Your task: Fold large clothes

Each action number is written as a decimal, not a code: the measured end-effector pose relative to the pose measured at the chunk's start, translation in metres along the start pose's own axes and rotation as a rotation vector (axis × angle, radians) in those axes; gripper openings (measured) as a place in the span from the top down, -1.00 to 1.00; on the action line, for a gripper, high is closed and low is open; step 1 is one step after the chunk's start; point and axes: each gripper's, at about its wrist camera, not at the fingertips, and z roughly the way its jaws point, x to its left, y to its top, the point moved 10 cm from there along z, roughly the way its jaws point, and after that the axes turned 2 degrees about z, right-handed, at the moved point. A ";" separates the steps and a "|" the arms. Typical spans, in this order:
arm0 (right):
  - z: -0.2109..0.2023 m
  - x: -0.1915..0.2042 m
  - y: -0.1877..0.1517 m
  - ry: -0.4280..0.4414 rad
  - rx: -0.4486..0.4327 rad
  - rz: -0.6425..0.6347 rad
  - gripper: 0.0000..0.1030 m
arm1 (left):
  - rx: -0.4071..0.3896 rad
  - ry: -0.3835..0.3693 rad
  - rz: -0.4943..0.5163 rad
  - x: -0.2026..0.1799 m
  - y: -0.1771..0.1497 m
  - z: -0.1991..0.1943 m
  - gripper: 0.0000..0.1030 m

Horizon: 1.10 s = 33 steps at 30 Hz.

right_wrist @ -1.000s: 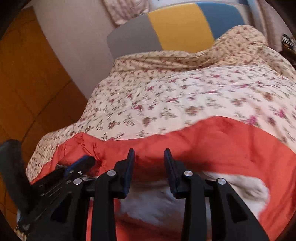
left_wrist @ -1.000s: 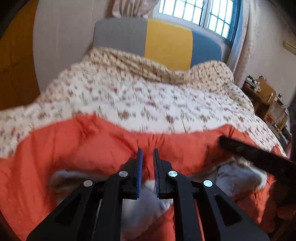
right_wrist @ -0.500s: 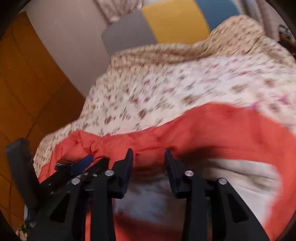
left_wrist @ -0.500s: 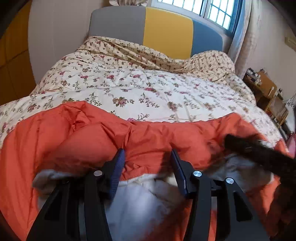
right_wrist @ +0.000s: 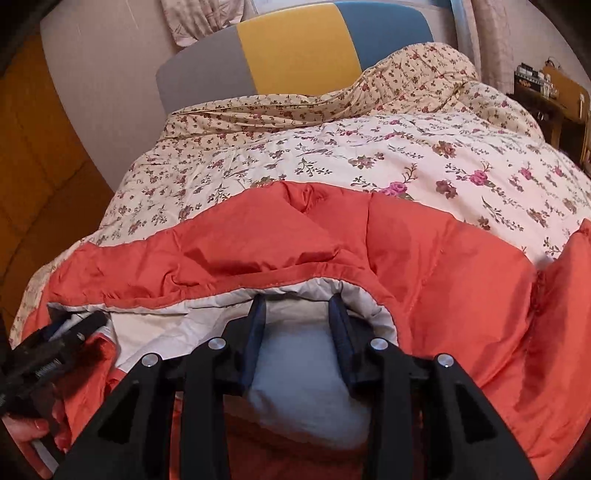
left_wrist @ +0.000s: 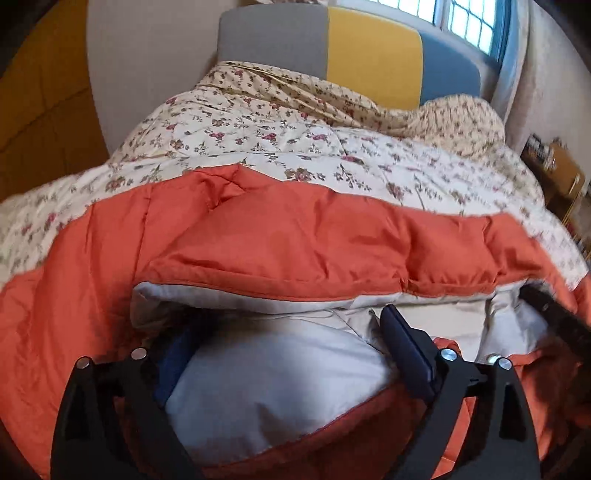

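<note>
Left gripper [left_wrist: 291, 347]: black plastic frame, silver pivot screws, blue pads on the inner faces of the fingers; jaws spread wide, gripping nothing, a mound of pale lining rising between them. It also shows at the lower left edge of the right wrist view [right_wrist: 79, 325].

Right gripper [right_wrist: 297, 325]: same build; jaws parted, clamping nothing, tips set into the pale lining just under the orange hem.

Hand [right_wrist: 37, 435]: bare fingers on the left gripper's handle, seen at the lower left edge of the right wrist view.

Padded jacket [left_wrist: 295, 236]: large, orange, smooth and slightly shiny shell with stitched quilt seams and soft creases; lies spread across the near part of the bed, directly under and ahead of both grippers.

Lining [left_wrist: 273, 380]: off-white to grey, matt and puffy, exposed below a folded-over orange edge.

Quilt [right_wrist: 424, 158]: cream cotton-like cover printed with small pink and brown flower sprigs, rumpled into ridges near the headboard; it carries the jacket.

Headboard [left_wrist: 373, 62]: upholstered panels in grey, yellow and blue, upright behind the quilt.

Window [left_wrist: 469, 22]: barred panes, blue frame, pale curtain beside it.

Wall [left_wrist: 147, 74]: plain, light grey.

Wardrobe panels [right_wrist: 33, 147]: orange-brown wood, to the left of the bed.

Side furniture [right_wrist: 554, 96]: wooden unit to the right of the bed with small items on top, too small to identify.
</note>
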 end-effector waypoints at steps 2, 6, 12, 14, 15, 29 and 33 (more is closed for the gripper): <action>-0.016 0.005 -0.001 0.011 -0.016 0.000 0.08 | -0.010 -0.024 -0.002 0.001 0.000 -0.014 -0.82; -0.060 0.026 -0.022 0.008 -0.035 -0.061 -0.10 | -0.063 -0.062 -0.081 0.015 -0.013 -0.057 -0.94; -0.074 0.012 -0.071 -0.122 0.029 -0.026 -0.24 | -0.052 0.048 -0.181 0.065 -0.059 -0.102 -0.94; -0.074 0.005 -0.077 -0.164 0.030 -0.015 -0.29 | -0.045 0.075 -0.251 0.085 -0.072 -0.114 -0.93; -0.073 0.002 -0.078 -0.173 0.025 -0.015 -0.32 | -0.047 0.089 -0.277 0.095 -0.078 -0.120 -0.94; -0.053 0.002 -0.091 -0.261 0.051 -0.115 -0.68 | -0.126 0.328 -0.706 0.270 -0.159 -0.196 -0.93; -0.054 0.004 -0.093 -0.270 0.052 -0.116 -0.71 | -0.128 0.393 -0.807 0.313 -0.180 -0.207 -0.93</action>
